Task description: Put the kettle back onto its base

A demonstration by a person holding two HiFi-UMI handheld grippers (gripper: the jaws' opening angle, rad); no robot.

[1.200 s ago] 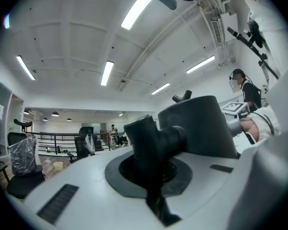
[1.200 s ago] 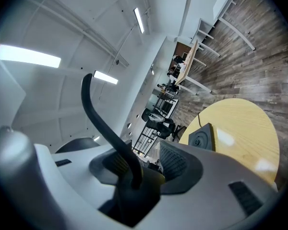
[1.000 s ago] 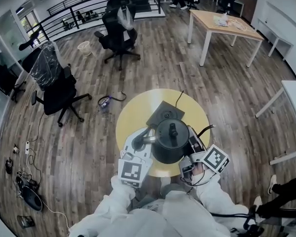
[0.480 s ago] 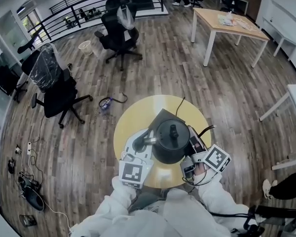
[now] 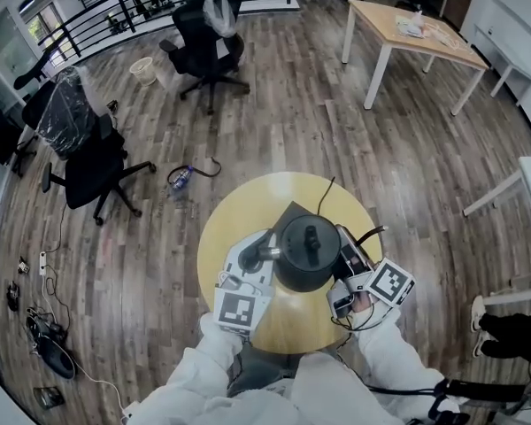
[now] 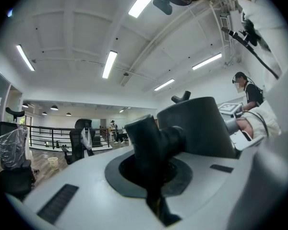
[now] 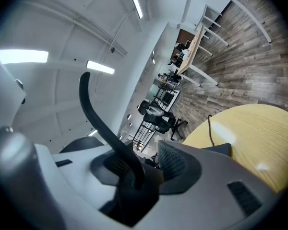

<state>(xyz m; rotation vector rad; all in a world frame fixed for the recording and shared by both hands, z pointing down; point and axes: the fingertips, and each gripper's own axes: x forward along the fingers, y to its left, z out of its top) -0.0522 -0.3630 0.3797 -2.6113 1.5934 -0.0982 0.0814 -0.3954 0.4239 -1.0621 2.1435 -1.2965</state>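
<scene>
I have the kettle (image 5: 307,253) between my 2 tongs, over the near side of the round yellow table (image 5: 234,204). My left tongs (image 5: 258,255) are clamped tight on the spout (image 6: 156,135), which pokes out leftward from the pot. My right tongs (image 5: 347,257) stand wide and are just starting to close. The thin curved handle (image 7: 97,111) runs up between their jaws, and the ribbed pad on one side looks clear of it, so I judge that side isn't gripping yet.

The kettle's long line, spout to handle, runs straight across from my left hand to my right.

What matters next is the base (image 5: 288,212). From the head view only 1 dark corner of it shows, peeking out from behind the pot on the far side and a touch to the left, with its cord (image 5: 323,188) trailing away across the table. I can't tell whether the kettle's bottom touches it. By my reckoning the pot must go away from me, then down, both hands together and level.
</scene>
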